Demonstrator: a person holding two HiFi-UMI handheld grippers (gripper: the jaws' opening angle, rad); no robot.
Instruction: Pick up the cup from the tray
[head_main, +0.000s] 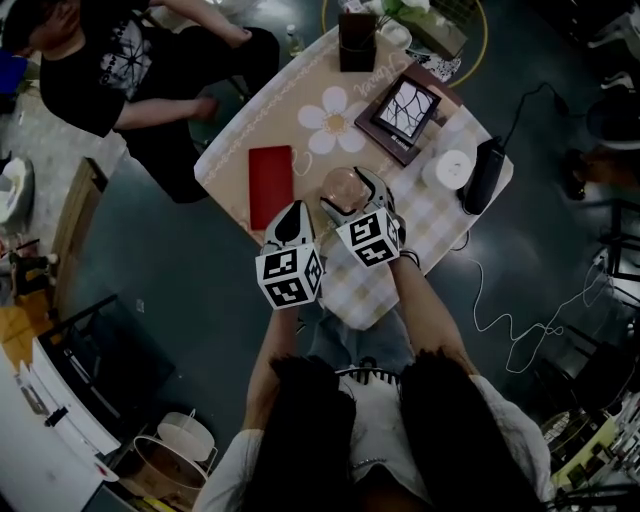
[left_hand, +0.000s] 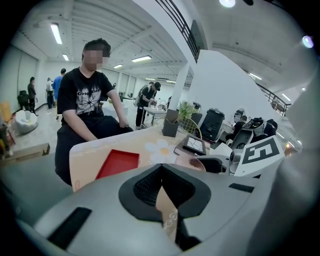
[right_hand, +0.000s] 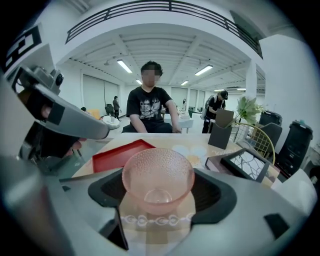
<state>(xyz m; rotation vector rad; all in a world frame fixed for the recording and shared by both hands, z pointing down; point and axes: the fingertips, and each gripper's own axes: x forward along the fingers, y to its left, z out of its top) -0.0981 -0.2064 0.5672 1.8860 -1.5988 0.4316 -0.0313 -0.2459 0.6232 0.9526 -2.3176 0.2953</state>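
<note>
A pink textured glass cup (right_hand: 158, 180) sits between the pads of my right gripper (right_hand: 158, 196), which is shut on it, just over the table's near side. In the head view the cup (head_main: 345, 186) lies right of the flat red tray (head_main: 270, 186), apart from it. The tray (right_hand: 120, 152) holds nothing and lies to the cup's left and beyond it. My left gripper (head_main: 290, 224) hovers at the table's near edge below the tray, its jaws drawn together with nothing in them (left_hand: 162, 195). From there the cup (left_hand: 194, 163) shows to the right.
A person in a black shirt (head_main: 95, 70) sits at the table's far left side. A dark framed panel (head_main: 405, 108), a dark box (head_main: 357, 40), a white roll (head_main: 452, 168) and a black speaker (head_main: 484, 174) with a cable stand on the table's right half.
</note>
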